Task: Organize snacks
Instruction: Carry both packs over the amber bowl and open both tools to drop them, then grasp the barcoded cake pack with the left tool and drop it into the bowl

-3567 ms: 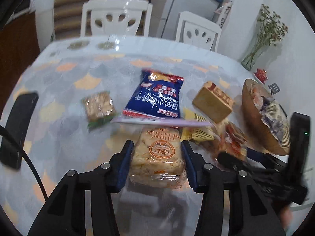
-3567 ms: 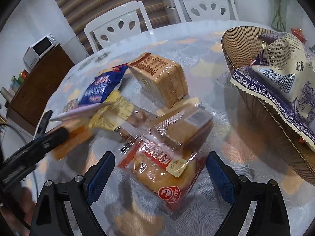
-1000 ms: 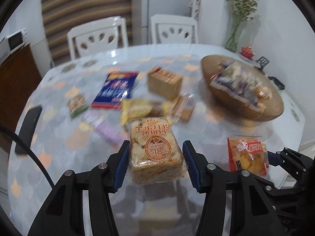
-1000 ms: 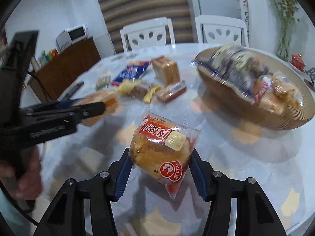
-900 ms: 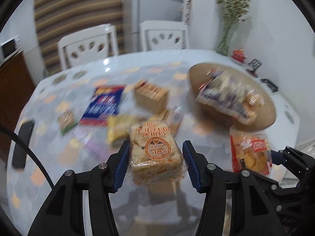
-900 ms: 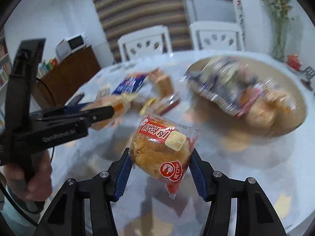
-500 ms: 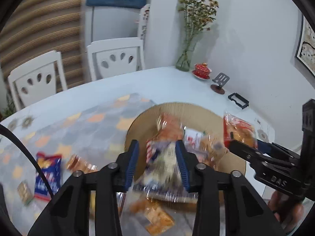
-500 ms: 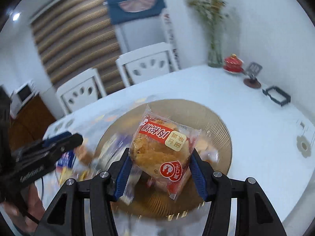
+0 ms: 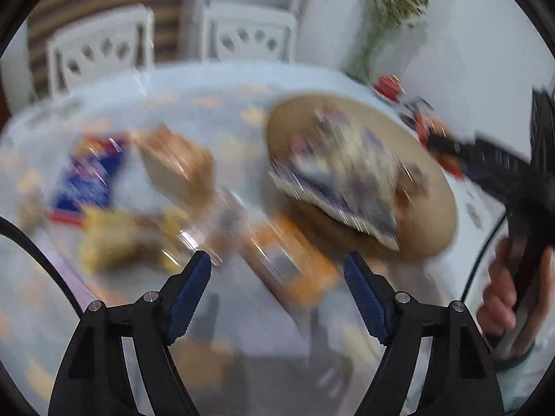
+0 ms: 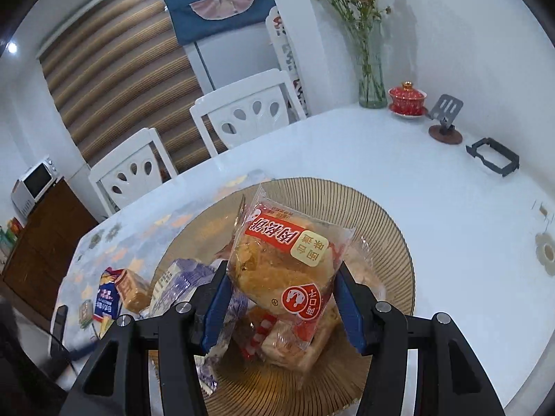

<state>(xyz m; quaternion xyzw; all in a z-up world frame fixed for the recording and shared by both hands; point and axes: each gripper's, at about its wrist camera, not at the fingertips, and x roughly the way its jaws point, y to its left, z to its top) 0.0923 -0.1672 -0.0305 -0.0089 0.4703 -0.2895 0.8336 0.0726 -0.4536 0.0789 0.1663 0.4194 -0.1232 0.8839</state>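
Observation:
My right gripper point(image 10: 282, 300) is shut on a clear packet with a golden bun and a red label point(image 10: 288, 263), held over the round tan woven basket point(image 10: 385, 228). Several snack packets lie in the basket below, among them a purple-and-white bag point(image 10: 180, 280). My left gripper point(image 9: 277, 287) is open and empty above the table. Its view is heavily blurred: the basket point(image 9: 433, 187) with the purple bag point(image 9: 333, 176) is at the right, and the right gripper point(image 9: 451, 145) shows beyond it.
Loose snacks lie on the patterned tablecloth: a blue bag point(image 9: 90, 173), a tan cake block point(image 9: 177, 163), yellow packets point(image 9: 111, 235) and an orange packet point(image 9: 298, 267). A vase point(image 10: 371, 66), red cup point(image 10: 407, 98), phone stand point(image 10: 447, 118) and white chairs point(image 10: 246, 114) are at the far side.
My left gripper has opened and let go of the cake packet, then pulled back from the basket towards the loose snacks. My right gripper has stayed over the basket with its bun packet.

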